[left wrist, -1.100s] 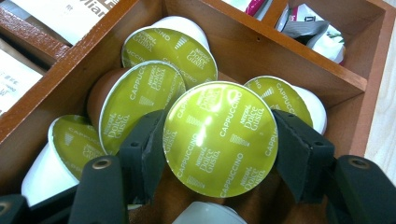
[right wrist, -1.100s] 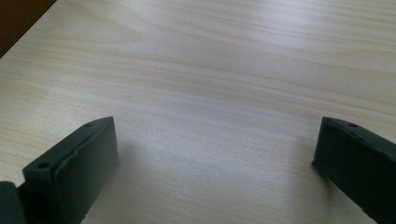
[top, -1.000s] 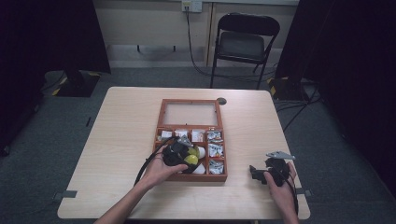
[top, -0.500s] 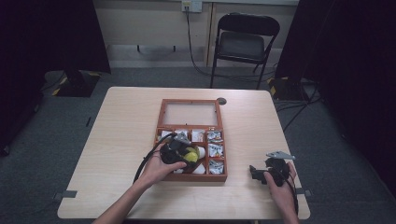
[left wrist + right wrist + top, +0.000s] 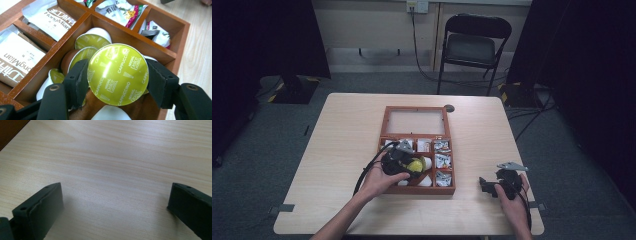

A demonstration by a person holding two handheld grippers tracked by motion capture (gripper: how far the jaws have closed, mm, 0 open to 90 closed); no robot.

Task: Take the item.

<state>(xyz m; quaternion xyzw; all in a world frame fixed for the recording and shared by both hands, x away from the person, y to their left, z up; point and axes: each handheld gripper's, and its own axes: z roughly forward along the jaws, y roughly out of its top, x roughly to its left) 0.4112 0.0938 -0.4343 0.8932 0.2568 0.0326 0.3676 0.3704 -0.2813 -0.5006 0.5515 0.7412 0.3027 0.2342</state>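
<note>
one wooden box (image 5: 388,131) sits in the middle of the frame on one table (image 5: 337,130). one folding chair (image 5: 473,45) stands at the top. two grippers: one (image 5: 412,165) at the box, one (image 5: 488,186) lower right. up close, four green-lidded capsules (image 5: 117,73) show, and two brown and white packets (image 5: 51,18).

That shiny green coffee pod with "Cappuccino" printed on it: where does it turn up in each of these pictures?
High view: the cappuccino pod is a small yellow-green spot at the left gripper, over the wooden box's near-left compartment.
Left gripper view: it sits mid-picture, foil lid facing the camera, clamped between the two black jaws.
Right gripper view: bare table between open jaws; no pod here.
Shared landmark: the wooden box, whose dividers appear behind the pod.
</note>
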